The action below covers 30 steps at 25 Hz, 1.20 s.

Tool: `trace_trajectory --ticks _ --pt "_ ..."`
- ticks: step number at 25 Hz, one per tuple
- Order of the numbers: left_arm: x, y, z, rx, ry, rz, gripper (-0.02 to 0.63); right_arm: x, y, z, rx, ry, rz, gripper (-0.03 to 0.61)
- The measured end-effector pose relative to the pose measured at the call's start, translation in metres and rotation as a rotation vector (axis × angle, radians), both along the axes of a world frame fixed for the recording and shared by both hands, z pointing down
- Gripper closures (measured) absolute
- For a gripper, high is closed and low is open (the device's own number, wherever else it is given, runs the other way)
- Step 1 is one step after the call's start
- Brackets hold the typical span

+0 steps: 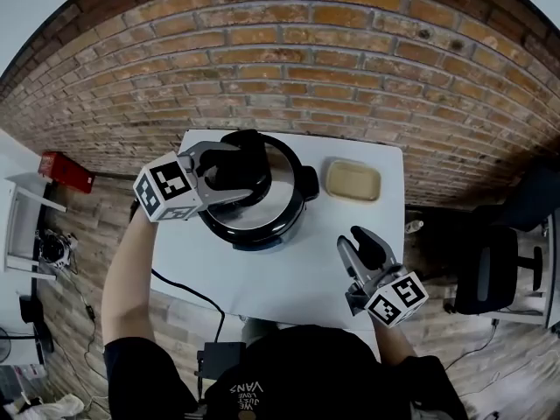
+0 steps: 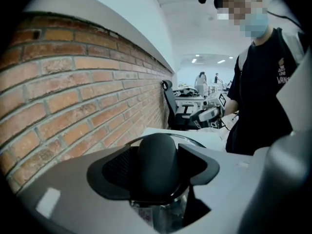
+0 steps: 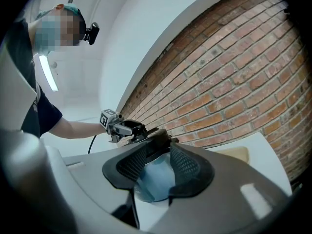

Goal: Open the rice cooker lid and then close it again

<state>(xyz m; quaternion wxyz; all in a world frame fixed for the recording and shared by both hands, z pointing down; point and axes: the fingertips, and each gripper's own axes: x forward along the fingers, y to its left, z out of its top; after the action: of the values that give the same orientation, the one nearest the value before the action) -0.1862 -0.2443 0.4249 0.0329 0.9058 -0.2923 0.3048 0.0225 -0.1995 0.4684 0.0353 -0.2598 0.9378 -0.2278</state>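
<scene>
Step 1: left gripper [image 1: 232, 173] is clamping the knob [image 2: 157, 162] of the rice cooker lid [image 1: 280, 182], apparently seated; right gripper [image 1: 360, 245] is hovering, jaws apart. Next: lifting vertically.

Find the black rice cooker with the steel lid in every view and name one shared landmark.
Head view: the black rice cooker with steel lid sits mid-table, under the left tool.
Left gripper view: only its black lid knob shows, lower centre, clamped by that tool.
Right gripper view: the cooker is small, at centre, just above the jaws.
Shared landmark: the red brick wall.
</scene>
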Motion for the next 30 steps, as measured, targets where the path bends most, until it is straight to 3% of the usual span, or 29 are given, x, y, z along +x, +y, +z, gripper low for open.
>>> trace_trajectory --ticks 3,8,12,20,26,30 --pt "-0.014 0.005 -0.02 0.088 0.073 -0.098 0.33 -0.002 0.003 -0.005 0.009 0.0 -0.024 0.436" --pt "-0.046 0.036 -0.079 0.387 0.208 -0.338 0.331 -0.01 0.016 -0.022 0.053 -0.026 -0.045 0.436" --pt "-0.053 0.083 -0.098 0.54 0.24 -0.46 0.331 -0.019 0.03 -0.037 0.096 -0.044 -0.054 0.436" --pt "-0.051 0.176 -0.087 0.578 0.259 -0.575 0.333 -0.04 0.081 -0.063 0.151 -0.054 -0.063 0.436" --pt "-0.041 0.232 -0.079 0.594 0.328 -0.629 0.348 -0.047 0.13 -0.067 0.167 -0.041 -0.071 0.436" --pt "-0.024 0.265 -0.061 0.533 0.318 -0.623 0.389 -0.046 0.159 -0.065 0.176 -0.024 -0.062 0.436"
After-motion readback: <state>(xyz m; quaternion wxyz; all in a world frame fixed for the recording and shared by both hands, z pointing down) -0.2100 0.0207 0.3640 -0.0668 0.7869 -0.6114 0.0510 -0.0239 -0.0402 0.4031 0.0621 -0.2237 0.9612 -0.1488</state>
